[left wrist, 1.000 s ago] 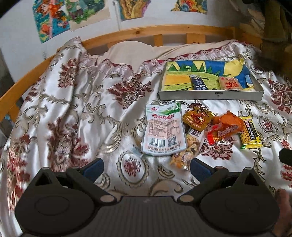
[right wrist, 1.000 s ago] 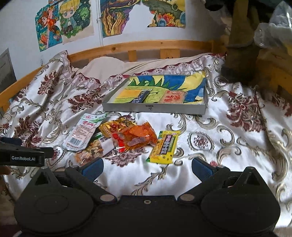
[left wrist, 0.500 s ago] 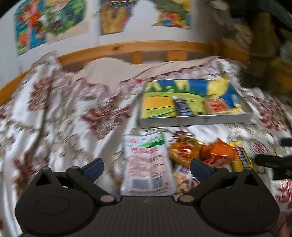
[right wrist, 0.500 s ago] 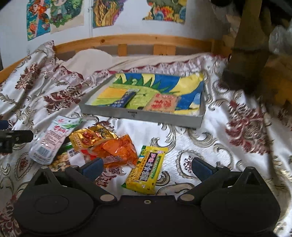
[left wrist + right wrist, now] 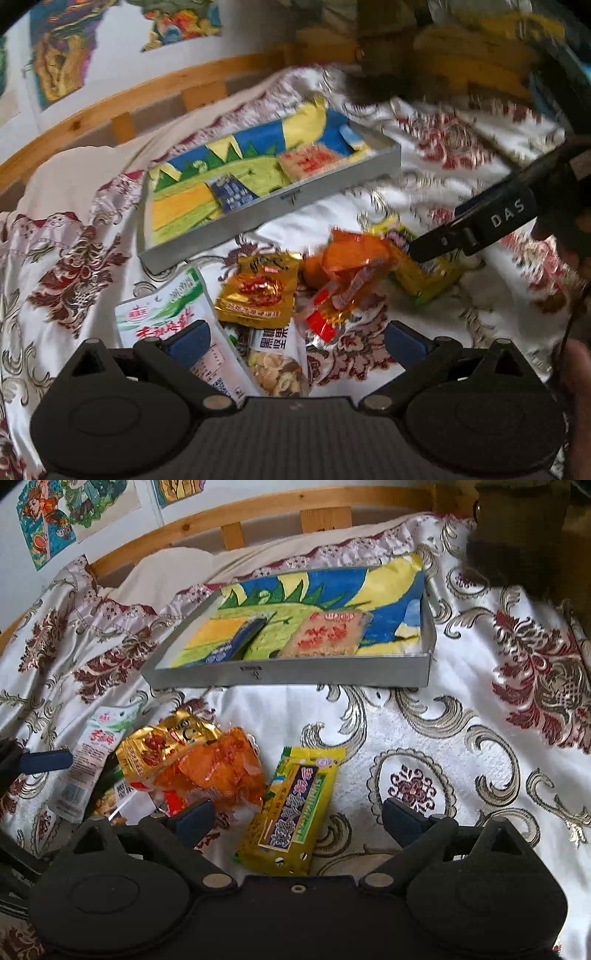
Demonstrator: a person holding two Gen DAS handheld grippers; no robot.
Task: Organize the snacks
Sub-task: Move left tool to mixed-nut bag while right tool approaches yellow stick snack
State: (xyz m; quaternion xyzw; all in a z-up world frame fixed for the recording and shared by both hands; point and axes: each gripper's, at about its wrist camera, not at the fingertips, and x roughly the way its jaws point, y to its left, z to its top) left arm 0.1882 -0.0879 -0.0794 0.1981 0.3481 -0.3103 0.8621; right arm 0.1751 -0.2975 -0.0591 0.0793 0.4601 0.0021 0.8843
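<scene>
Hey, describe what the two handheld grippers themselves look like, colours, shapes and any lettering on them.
Both are matte black. The left gripper and the right gripper each have two angled arms tipped with dark blue pads, round discs at the base, silver pivot screws and a ribbed centre plate. Seen from the left wrist camera, the right gripper's side carries white letters, DAS. No sleeve is visible.

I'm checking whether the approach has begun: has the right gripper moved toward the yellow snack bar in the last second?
Yes. The right gripper has come down and closer: the yellow snack bar now lies between its open jaws, and the grey tray looks nearer.
</scene>
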